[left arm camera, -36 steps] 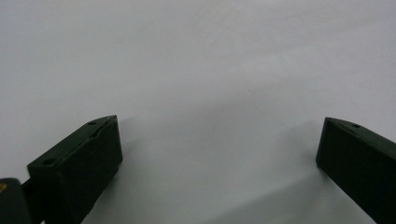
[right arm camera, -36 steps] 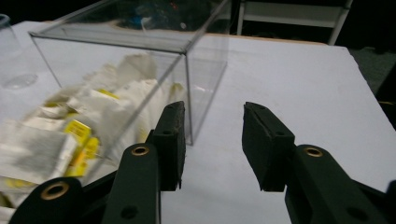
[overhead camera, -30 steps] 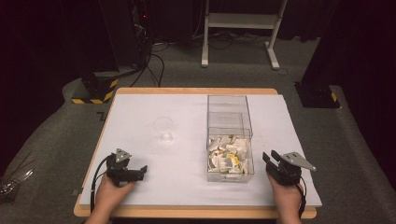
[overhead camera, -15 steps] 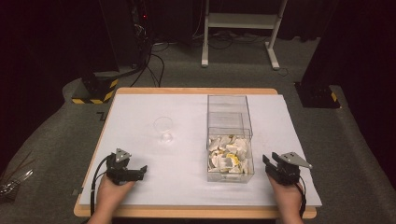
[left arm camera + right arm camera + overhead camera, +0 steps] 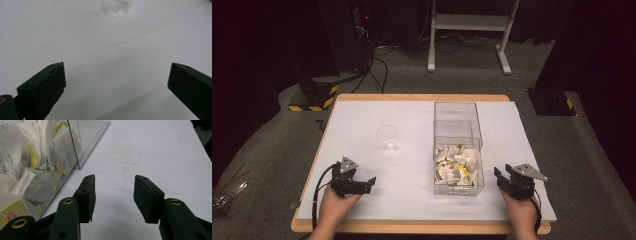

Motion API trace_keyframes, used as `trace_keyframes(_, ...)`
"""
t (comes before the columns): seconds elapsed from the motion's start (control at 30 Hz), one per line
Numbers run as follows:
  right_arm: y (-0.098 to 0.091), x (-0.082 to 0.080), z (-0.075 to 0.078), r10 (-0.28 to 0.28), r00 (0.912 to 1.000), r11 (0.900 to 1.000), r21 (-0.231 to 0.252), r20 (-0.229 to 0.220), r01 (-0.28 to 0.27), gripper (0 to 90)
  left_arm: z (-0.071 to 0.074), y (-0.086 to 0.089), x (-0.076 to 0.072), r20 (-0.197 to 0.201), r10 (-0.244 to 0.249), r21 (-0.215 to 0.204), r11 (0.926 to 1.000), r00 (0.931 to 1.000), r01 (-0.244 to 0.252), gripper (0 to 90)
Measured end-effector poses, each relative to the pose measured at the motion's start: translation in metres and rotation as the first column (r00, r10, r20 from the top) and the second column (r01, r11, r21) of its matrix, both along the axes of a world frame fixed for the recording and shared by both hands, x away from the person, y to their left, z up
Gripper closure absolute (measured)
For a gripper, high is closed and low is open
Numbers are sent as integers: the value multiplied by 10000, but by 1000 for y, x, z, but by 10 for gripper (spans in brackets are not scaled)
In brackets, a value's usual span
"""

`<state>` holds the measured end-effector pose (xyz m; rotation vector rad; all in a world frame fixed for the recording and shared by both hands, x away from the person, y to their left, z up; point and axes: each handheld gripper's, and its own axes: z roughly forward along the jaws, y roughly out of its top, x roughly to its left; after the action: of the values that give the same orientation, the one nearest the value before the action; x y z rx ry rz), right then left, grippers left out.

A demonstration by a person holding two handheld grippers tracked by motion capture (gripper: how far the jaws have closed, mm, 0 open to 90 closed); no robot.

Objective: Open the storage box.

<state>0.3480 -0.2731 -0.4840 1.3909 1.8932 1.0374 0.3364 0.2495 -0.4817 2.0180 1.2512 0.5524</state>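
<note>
The left gripper [image 5: 371,181] sits left of the clear box [image 5: 458,145], jaws wide apart and empty, pointing at the glass [image 5: 387,138]. Just right of the box, which holds tea bags [image 5: 455,167] at its near end, the right gripper [image 5: 498,175] has been opening, nothing between its jaws.

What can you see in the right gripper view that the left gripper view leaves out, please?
The right gripper view looks past the right gripper, whose jaws have just been opening with nothing between them, at the clear plastic box and the tea bags packed inside it. The left gripper view has the left gripper, jaws wide apart over bare surface, and the base of the clear glass ahead. Both share the white table top.
</note>
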Motion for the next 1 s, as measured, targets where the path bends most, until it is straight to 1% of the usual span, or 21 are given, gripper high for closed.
trace_keyframes(0.07, -1, -1, 1, -39, 10000, 10000, 23, -3, 39, 519, 4, -4, -1, 91, -174, 108, 9998, 9998, 173, 35)
trace_keyframes(0.17, -2, -1, 1, -121, 9999, 9999, 94, -46, 122, 511, 9, -11, -4, 122, -450, -49, 9990, 9989, 451, 39)
trace_keyframes(0.27, -4, -1, 0, -100, 9999, 9999, 44, -57, 101, 505, 18, -19, -6, 397, -709, -1, 9975, 9967, 709, 39)
trace_keyframes(0.3, -4, 0, 0, -110, 9999, 9999, 20, -92, 110, 504, 19, -21, -7, 380, -748, -140, 9971, 9965, 754, 39)
trace_keyframes(0.33, -4, 0, 0, -118, 9999, 9999, 45, -104, 119, 504, 21, -24, -6, 447, -834, -229, 9962, 9955, 845, 39)
trace_keyframes(0.4, -5, 0, -1, -149, 9997, 9998, 100, -174, 151, 505, 24, -29, -5, 371, -918, -445, 9946, 9951, 934, 40)
trace_keyframes(0.5, -6, 1, -2, -166, 9997, 9998, 115, -191, 168, 506, 27, -37, -4, 475, -1149, -428, 9922, 9922, 1169, 44)
trace_keyframes(0.6, -5, 1, -3, -206, 9996, 9997, 111, -197, 208, 511, 30, -44, -4, 528, -1282, -533, 9900, 9903, 1310, 45)
trace_keyframes(0.73, -2, 1, -4, -119, 9997, 9999, 26, -228, 120, 512, 36, -53, -3, 574, -1548, -540, 9860, 9863, 1579, 46)
trace_keyframes(0.8, 0, 2, -5, -44, 9997, 10000, -21, -236, 43, 512, 39, -56, -1, 642, -1654, -478, 9845, 9841, 1686, 46)
trace_keyframes(0.9, 3, 3, -6, 39, 9996, 9999, -156, -265, -44, 512, 43, -60, 0, 709, -1714, -708, 9818, 9826, 1764, 48)
trace_keyframes(1.0, 5, 2, -8, 67, 9995, 9997, -240, -309, -74, 511, 45, -65, 0, 715, -1808, -727, 9799, 9809, 1859, 57)
